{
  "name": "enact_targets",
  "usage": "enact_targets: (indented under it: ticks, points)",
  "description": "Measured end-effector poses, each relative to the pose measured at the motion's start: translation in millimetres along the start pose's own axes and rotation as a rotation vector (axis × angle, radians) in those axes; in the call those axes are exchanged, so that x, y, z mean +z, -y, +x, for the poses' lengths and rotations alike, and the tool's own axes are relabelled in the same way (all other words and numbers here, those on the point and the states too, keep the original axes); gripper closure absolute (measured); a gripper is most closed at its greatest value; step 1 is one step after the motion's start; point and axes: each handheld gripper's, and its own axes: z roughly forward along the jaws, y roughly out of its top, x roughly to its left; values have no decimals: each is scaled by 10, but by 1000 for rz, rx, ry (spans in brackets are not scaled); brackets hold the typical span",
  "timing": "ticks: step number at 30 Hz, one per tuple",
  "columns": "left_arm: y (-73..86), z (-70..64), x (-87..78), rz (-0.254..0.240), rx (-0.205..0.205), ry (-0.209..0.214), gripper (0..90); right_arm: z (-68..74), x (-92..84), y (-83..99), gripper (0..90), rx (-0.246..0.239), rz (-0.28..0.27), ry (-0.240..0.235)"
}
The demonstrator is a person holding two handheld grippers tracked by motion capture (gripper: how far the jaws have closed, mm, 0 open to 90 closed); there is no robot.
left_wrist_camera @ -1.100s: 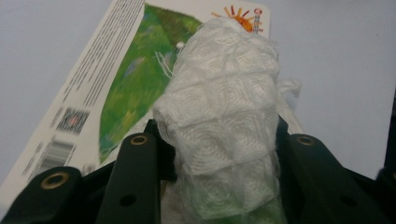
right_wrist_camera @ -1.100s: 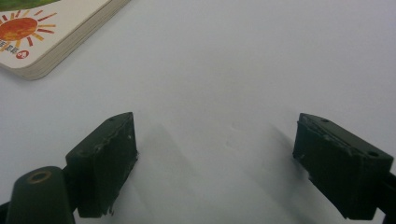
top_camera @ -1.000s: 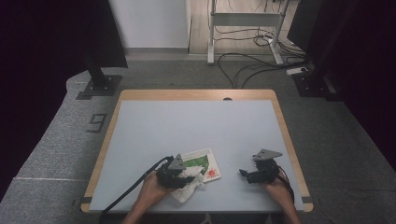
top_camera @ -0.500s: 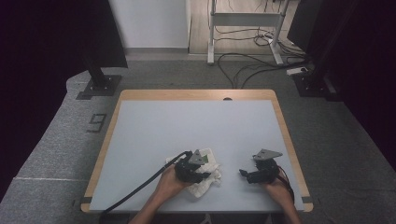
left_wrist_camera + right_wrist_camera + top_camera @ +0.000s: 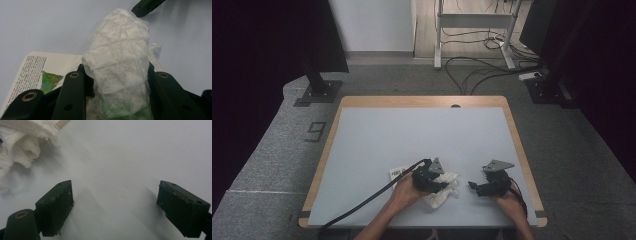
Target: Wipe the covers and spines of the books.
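**Cloth gripped, lower centre of frame**

Left gripper (image 5: pixel 443 183) clamped on white cloth (image 5: pixel 443 192) over a printed card (image 5: pixel 399 173), lower centre. Right gripper (image 5: pixel 473 186) just right of it, jaws apart over bare table (image 5: pixel 412 135).

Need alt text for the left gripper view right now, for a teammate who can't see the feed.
The left gripper is clamped on a wad of white cloth that rises between its two black jaws. Beneath lies a printed card with small text and a green picture on the pale table; the tip of the other gripper pokes in at top right.
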Motion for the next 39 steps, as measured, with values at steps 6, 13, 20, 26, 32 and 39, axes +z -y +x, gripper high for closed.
enact_targets:
  ticks: [6,13,20,26,32,39]
  points:
    - [-42,-13,-57,-7,11,-2,611,1,-1,0,130,-1,0,1]
    - [-147,19,-234,-39,6,-3,611,0,0,0,129,0,0,0]
    - [-304,76,-454,-75,16,-20,610,1,0,0,130,1,0,1]
    - [-393,118,-580,-99,18,-25,610,0,-1,0,130,0,0,1]
    - [-368,204,-675,-86,8,-48,608,1,-1,0,131,-1,-1,1]
    - [-270,367,-838,-96,-31,-101,604,2,0,0,131,-1,-1,1]
